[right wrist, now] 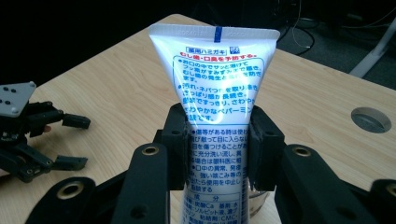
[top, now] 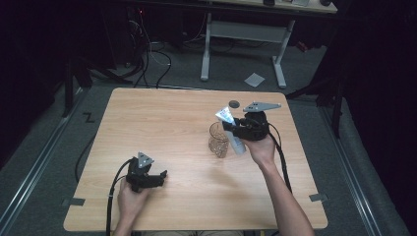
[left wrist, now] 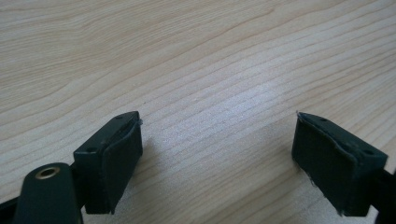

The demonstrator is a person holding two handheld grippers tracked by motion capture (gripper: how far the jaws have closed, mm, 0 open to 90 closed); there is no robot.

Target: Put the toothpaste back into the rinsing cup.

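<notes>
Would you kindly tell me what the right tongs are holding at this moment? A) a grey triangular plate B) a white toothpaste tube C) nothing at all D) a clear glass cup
B: the right tongs clamp a white toothpaste tube between their pads, above the glass cup.

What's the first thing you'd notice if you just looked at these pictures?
The white toothpaste tube stands out, clamped upright in the right gripper beside a clear glass cup near the middle of the wooden table. Nearer the person, the left gripper rests low with its jaws wide open.
</notes>
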